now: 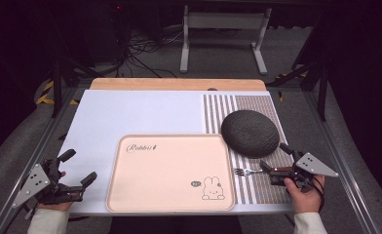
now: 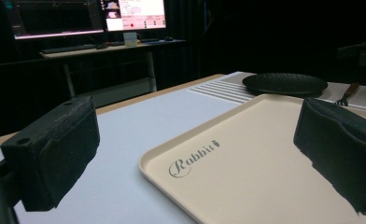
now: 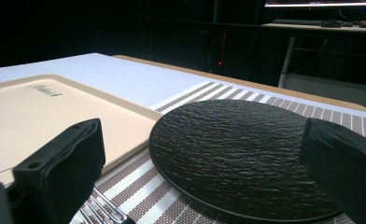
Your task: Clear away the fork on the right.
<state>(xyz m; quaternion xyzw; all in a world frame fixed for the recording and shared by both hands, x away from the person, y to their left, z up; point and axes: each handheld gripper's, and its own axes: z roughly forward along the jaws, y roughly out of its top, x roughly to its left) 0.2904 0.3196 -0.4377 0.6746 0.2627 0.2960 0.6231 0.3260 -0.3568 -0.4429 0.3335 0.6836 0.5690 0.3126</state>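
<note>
A beige tray [image 1: 169, 173] printed with a rabbit lies at the front middle of the table. To its right, a black textured plate [image 1: 250, 132] rests on a striped placemat [image 1: 264, 187]. A fork [image 1: 250, 171] with a brown handle lies on the mat below the plate. My right gripper [image 1: 275, 157] is open over the fork's handle end, with the plate [image 3: 237, 149] ahead between its jaws and the fork tines [image 3: 102, 210] by the left jaw. My left gripper [image 1: 78, 166] is open and empty just left of the tray [image 2: 265, 163].
A white sheet [image 1: 130, 112] covers the table's left and middle, with a wooden edge [image 1: 179, 84] at the back. Beyond the table are a desk frame [image 1: 223, 39] and floor cables. Monitors [image 2: 134, 11] glow in the dark background.
</note>
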